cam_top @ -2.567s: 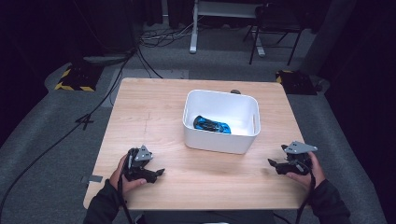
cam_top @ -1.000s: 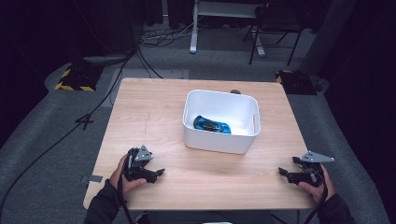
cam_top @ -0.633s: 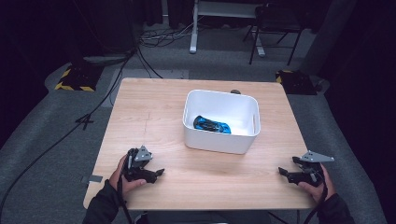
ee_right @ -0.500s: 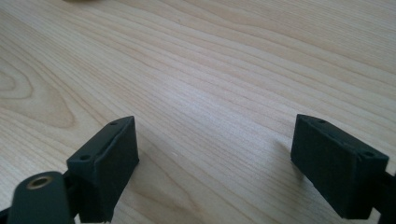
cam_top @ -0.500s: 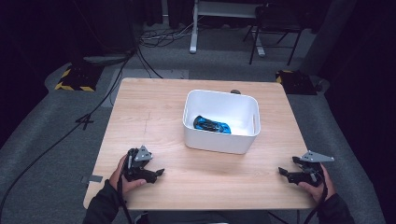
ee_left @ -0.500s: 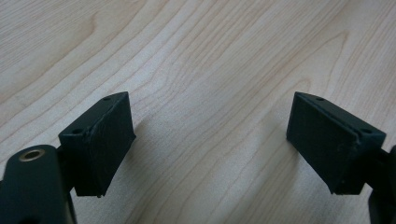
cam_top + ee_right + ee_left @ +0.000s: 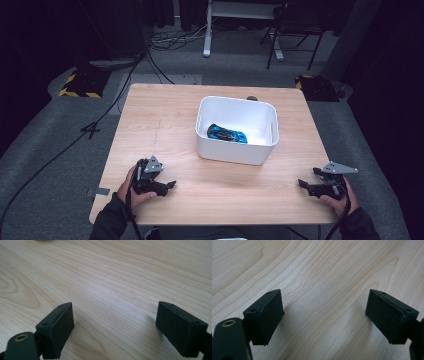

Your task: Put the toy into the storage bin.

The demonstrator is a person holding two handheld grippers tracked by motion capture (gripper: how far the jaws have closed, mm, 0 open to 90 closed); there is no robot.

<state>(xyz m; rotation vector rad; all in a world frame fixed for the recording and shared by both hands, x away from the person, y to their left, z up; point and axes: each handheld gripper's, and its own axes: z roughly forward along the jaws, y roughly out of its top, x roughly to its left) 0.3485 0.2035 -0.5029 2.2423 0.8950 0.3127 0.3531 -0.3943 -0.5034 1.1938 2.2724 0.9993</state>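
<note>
The left gripper [image 7: 169,185] rests low over the wooden table [image 7: 165,120], jaws spread wide with bare wood between them. The right gripper [image 7: 306,184] sits at the table's near right edge, jaws likewise wide apart and empty. Ahead of both, between them, stands a white bin [image 7: 237,149] holding a blue toy car [image 7: 226,134].

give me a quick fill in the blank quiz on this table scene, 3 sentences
1. The blue toy car lies inside the white ____.
2. The jaws of the left gripper stand ____, with only bare wood between them.
3. The right gripper rests near the table's ____ corner on the person's side.

Missing words: bin; open; right
</note>
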